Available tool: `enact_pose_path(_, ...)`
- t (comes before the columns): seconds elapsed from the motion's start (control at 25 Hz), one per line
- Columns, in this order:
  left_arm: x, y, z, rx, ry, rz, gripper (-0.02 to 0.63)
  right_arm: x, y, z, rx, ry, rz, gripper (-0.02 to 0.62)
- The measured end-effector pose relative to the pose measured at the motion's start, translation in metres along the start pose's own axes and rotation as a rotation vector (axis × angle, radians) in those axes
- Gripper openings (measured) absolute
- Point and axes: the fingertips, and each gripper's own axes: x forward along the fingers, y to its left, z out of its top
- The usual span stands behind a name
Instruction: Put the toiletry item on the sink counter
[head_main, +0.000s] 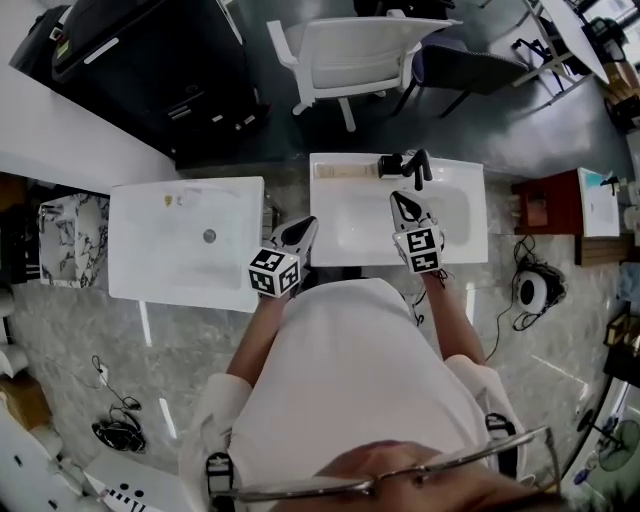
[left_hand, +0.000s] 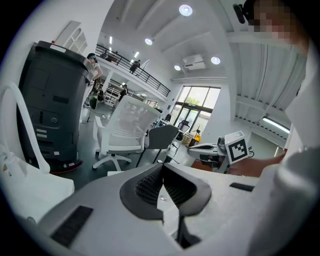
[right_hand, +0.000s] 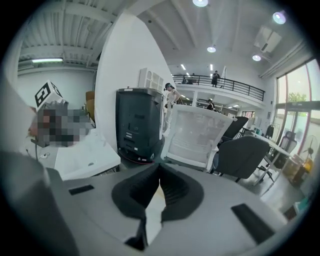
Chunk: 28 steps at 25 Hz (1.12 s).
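Lying flat on the back rim of the sink (head_main: 325, 240), at 9 o'clock of the faucet (head_main: 405, 165): toiletry item (head_main: 345, 171), pale beige, long, thin; left gripper (head_main: 307, 223) at its 7 o'clock, right gripper (head_main: 401, 198) at 4 o'clock, both jaws together, empty.

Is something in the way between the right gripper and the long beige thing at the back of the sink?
Nothing visible is. The right gripper, shut and empty, hangs over the sink. The long beige thing lies on its back rim, ahead and to the left. The black faucet stands beside that path, not across it.
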Motion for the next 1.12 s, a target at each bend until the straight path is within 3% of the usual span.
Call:
enact_pose_path(0.28, 0.010, -0.012, 0.017, 0.041, -0.023, -0.038, 0.005, -0.033, 0.003, 0.005, 0.130, -0.074, 0.044, 0.006)
enact_pose_path(0.56, 0.010, -0.026, 0.033, 0.074, -0.057, -0.063, 0.005, -0.054, -0.003, 0.003, 0.187, -0.105, 0.014, 0.006)
enact_pose_path(0.92, 0.010, -0.035, 0.034, 0.088, -0.060, -0.073, 0.005, -0.070, -0.006, -0.005, 0.232, -0.117, 0.004, 0.006)
enact_pose_path(1.12, 0.012, -0.038, 0.034, 0.092, -0.057, -0.078, 0.005, -0.073, -0.002, -0.003, 0.207, -0.132, 0.015, 0.005)
